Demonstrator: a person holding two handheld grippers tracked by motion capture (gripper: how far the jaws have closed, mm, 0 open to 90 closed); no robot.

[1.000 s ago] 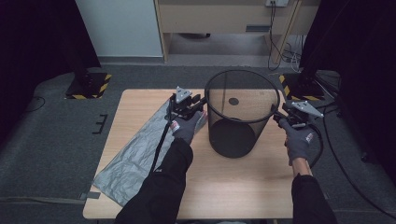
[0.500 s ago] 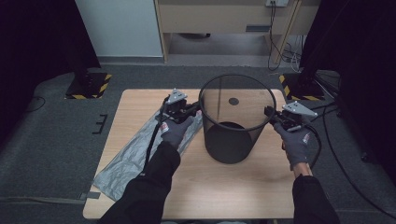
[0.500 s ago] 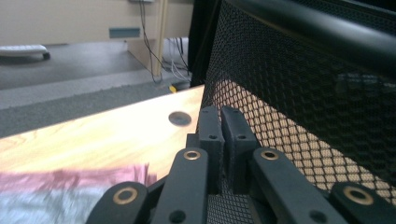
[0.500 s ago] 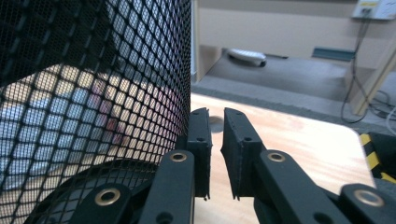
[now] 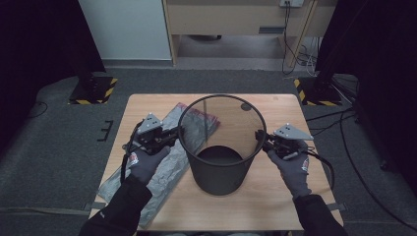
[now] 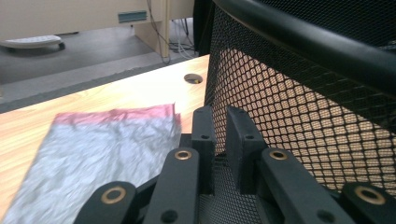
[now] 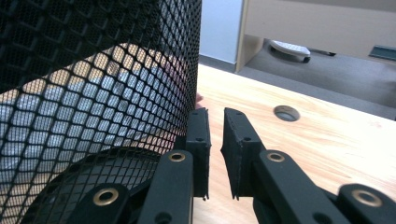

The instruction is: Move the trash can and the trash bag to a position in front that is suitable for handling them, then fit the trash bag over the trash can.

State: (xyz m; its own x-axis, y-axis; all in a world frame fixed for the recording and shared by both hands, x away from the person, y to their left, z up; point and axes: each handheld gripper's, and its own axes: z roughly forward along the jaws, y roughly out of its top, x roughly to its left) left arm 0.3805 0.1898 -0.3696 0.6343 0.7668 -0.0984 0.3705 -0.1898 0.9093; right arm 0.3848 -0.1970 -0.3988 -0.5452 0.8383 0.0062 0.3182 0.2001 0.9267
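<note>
While basket [image 5: 222,147] stands on table [image 5: 275,196], left tongs [image 6: 219,135] and right tongs [image 7: 215,140] pinch its mesh wall.

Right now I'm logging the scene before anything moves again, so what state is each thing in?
Bin: upright on the table, nothing visible inside.
Bag: flat, crumpled, partly under the bin's left side.
Left hand-held gripper: jaws nearly shut, beside the bin's mesh below the rim; grip cannot be told.
Right hand-held gripper: jaws nearly shut, beside the mesh; grip cannot be told.
Table: bare wood, with a round hole near the far edge.
</note>
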